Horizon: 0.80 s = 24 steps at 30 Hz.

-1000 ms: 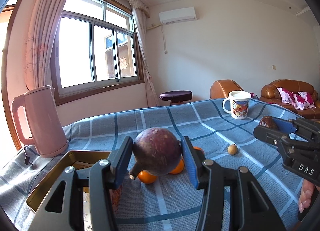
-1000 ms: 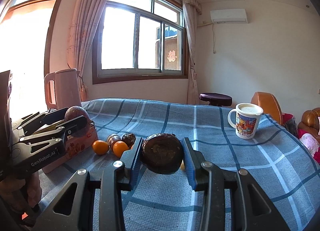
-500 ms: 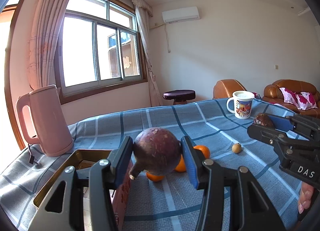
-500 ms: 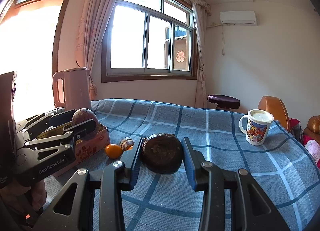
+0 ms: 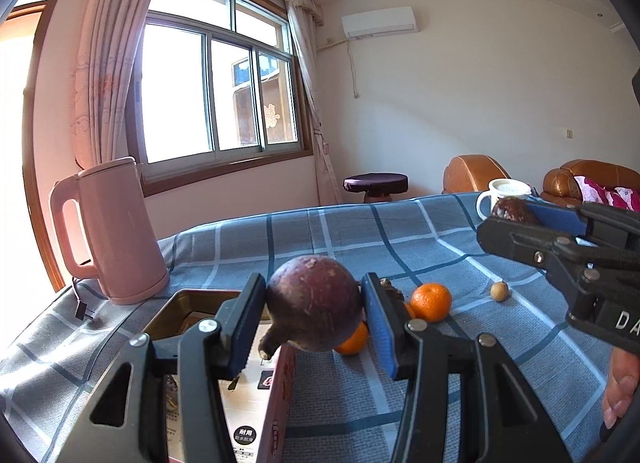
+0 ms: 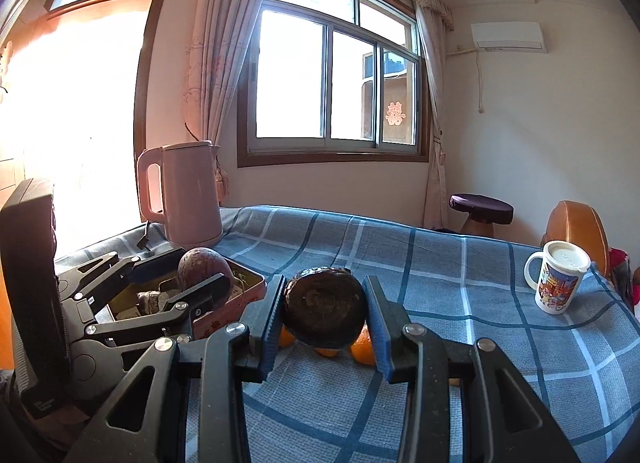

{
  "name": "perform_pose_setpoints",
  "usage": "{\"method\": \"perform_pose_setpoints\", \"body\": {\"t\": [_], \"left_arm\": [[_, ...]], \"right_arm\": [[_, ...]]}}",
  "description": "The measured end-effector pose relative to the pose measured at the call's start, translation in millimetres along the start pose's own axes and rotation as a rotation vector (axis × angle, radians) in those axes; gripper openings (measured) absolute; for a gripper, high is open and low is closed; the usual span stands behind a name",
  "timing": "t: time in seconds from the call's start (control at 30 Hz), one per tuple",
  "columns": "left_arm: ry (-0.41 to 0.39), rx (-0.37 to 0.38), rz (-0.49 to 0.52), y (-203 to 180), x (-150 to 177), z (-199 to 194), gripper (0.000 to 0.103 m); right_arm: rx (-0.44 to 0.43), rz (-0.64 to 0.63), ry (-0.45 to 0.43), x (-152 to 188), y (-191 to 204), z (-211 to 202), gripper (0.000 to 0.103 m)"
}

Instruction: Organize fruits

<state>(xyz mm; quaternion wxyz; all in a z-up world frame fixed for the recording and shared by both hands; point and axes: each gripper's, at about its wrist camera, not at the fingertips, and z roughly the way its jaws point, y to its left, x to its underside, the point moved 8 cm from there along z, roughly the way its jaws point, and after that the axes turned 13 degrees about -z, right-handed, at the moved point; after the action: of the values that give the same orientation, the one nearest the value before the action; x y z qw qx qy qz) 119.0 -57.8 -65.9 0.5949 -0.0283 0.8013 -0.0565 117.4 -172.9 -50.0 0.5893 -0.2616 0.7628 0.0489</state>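
Left claw is gripping a purple passion fruit, right claw a dark wrinkled fruit; each should be lowering well inside the tin box before releasing.

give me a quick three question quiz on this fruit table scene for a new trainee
1. True or false: the left gripper is shut on a round purple fruit.
2. What does the right gripper hold? A) an orange B) a dark brown fruit C) the mug
3. Fill in: the pink kettle stands beside the open ____, on the checked cloth.

Key:
1. True; both pads press its sides.
2. B, the dark brown fruit; the mug stands on the cloth, and an orange lies there loose.
3. tin.
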Motion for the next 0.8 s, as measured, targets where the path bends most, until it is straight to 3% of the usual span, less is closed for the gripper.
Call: {"method": "perform_pose_setpoints", "body": {"t": [0.8], "left_arm": [[0.105,-0.177,-0.084,87.8,8.3,21.2,0.051]], "right_arm": [[-0.149,-0.071,0.051,-29.1,65.3,61.3,0.04]]}}
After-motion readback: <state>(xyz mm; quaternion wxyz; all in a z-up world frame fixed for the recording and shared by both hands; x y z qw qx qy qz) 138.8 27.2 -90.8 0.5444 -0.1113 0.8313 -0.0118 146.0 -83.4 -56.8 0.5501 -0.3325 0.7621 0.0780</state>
